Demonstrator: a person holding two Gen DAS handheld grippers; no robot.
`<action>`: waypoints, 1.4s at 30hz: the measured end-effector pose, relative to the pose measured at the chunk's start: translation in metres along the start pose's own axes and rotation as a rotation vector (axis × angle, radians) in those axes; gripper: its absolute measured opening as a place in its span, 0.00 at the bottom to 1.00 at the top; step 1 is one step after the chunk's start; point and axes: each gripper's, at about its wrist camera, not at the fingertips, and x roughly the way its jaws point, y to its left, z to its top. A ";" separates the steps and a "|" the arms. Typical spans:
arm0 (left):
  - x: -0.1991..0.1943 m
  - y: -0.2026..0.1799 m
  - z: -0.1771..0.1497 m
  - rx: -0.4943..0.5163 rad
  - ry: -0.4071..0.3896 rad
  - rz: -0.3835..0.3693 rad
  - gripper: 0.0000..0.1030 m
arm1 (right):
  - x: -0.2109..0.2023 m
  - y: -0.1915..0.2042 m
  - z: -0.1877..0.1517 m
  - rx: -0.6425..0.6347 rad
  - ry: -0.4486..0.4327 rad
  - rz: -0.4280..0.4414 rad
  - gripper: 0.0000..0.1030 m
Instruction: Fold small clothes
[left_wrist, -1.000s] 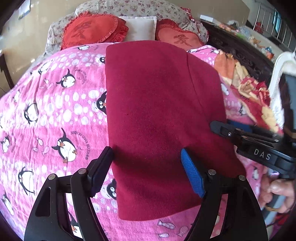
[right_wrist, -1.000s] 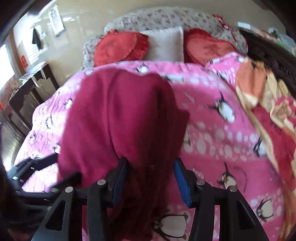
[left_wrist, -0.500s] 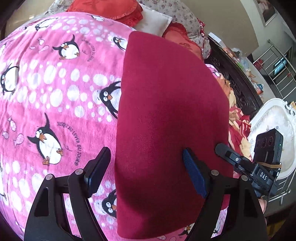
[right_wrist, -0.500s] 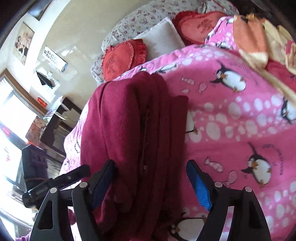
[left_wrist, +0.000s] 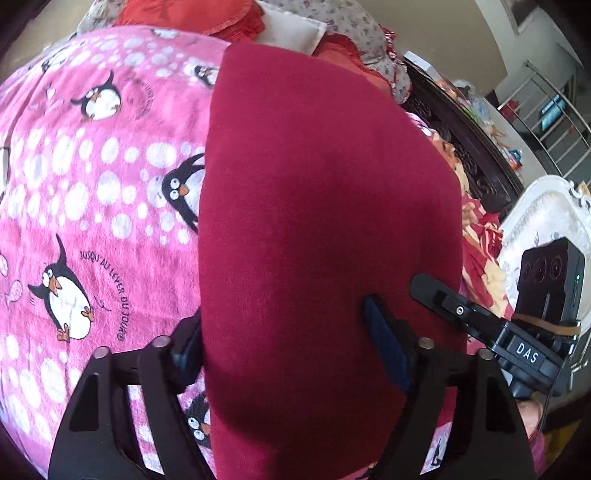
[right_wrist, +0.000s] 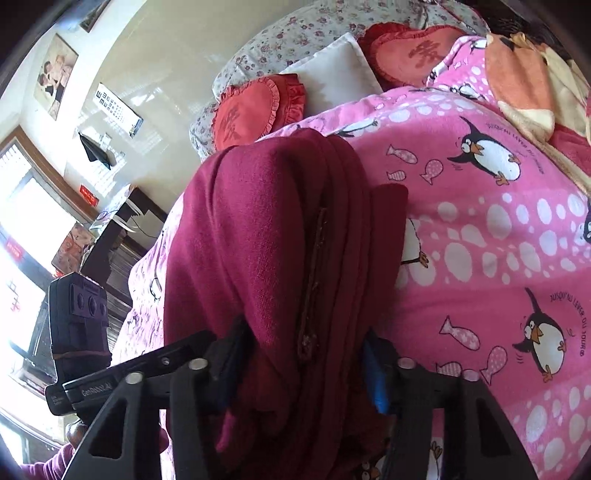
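The dark red garment (left_wrist: 325, 229) lies folded into a long strip on the pink penguin blanket (left_wrist: 92, 177) that covers the bed, its far end toward the red heart cushions (right_wrist: 255, 110) at the head.

The left gripper (left_wrist: 284, 343) straddles the near end of the garment. Its jaws have just been closing, and the cloth bulges between them, wide and smooth. The near-side pad sits against the garment's left edge, while the blue pad (left_wrist: 384, 350) presses into its top face, so it looks clamped on the garment.

The right gripper (right_wrist: 303, 362) has also just been closing. Its jaws pinch the stacked layers along the garment's other long edge, where several folds and a seam show.

The main risk is an uneven hold. The left gripper spans a broad, soft bulge rather than a firm edge, so if it lifts, cloth may slide out and the fold may sag or open. The right gripper may have caught only the upper layers. The lower ones could then stay on the blanket and spill sideways, so the neat strip is lost.

The two grippers sit close together at the garment's near end, so their fingers could knock together. The fleecy blanket may also drag on the underside and skew the next fold.
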 end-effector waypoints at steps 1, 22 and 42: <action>-0.004 -0.001 0.000 0.004 -0.003 -0.009 0.62 | -0.003 0.003 -0.001 -0.004 -0.001 -0.004 0.42; -0.119 0.025 -0.105 0.027 0.043 0.224 0.61 | -0.024 0.085 -0.100 -0.082 0.211 0.000 0.50; -0.123 0.005 -0.125 0.097 -0.042 0.414 0.63 | -0.014 0.127 -0.101 -0.487 0.148 -0.169 0.33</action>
